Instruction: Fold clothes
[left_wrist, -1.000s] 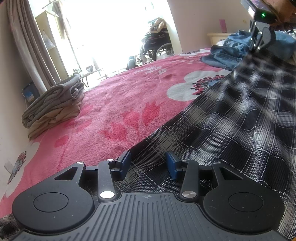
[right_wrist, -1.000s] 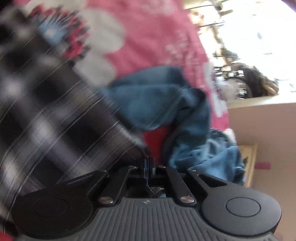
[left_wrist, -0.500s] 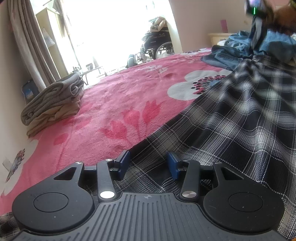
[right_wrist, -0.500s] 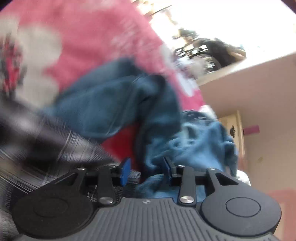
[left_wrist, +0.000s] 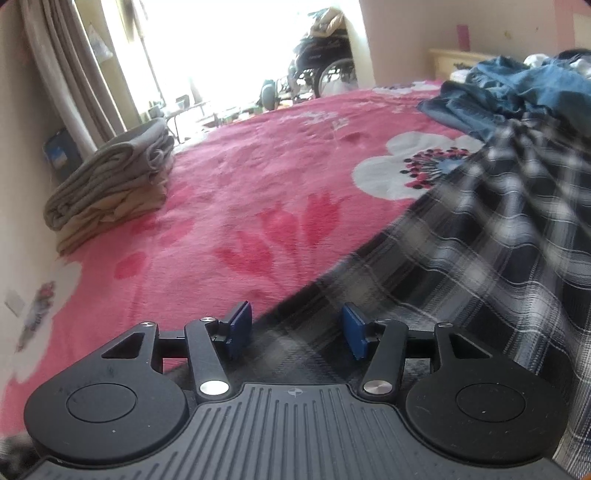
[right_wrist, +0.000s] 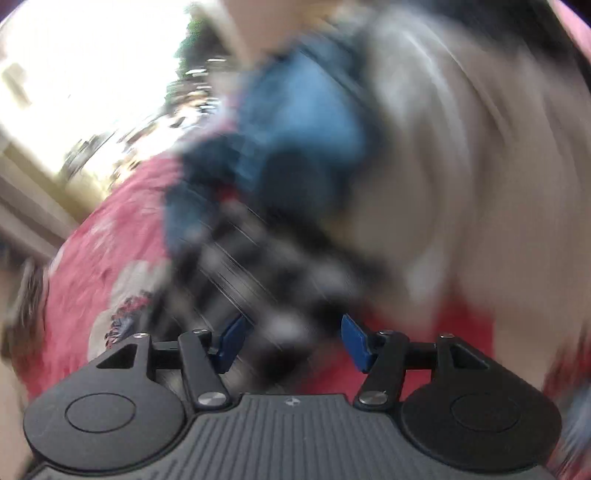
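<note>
A black and white plaid garment (left_wrist: 480, 240) lies spread over the pink flowered blanket (left_wrist: 240, 192), filling the right of the left wrist view. My left gripper (left_wrist: 297, 328) stands open low over its near edge, plaid cloth showing between the blue pads (left_wrist: 240, 321). The right wrist view is badly blurred by motion. There my right gripper (right_wrist: 293, 341) is open, with the plaid garment (right_wrist: 251, 266) smeared just ahead of it, blue clothes (right_wrist: 295, 140) beyond and pale grey cloth (right_wrist: 461, 166) to the right.
A folded stack of grey and beige clothes (left_wrist: 114, 181) sits at the blanket's left edge by a wall and curtain (left_wrist: 74, 74). Crumpled blue denim clothes (left_wrist: 517, 88) lie at the far right. A wheelchair (left_wrist: 325, 66) stands past the bed by the bright window.
My right gripper went from shut on the plaid cloth to open and has swung fast, its view turning. The plaid's far part has dropped onto the blanket. My left gripper stays open in place.
</note>
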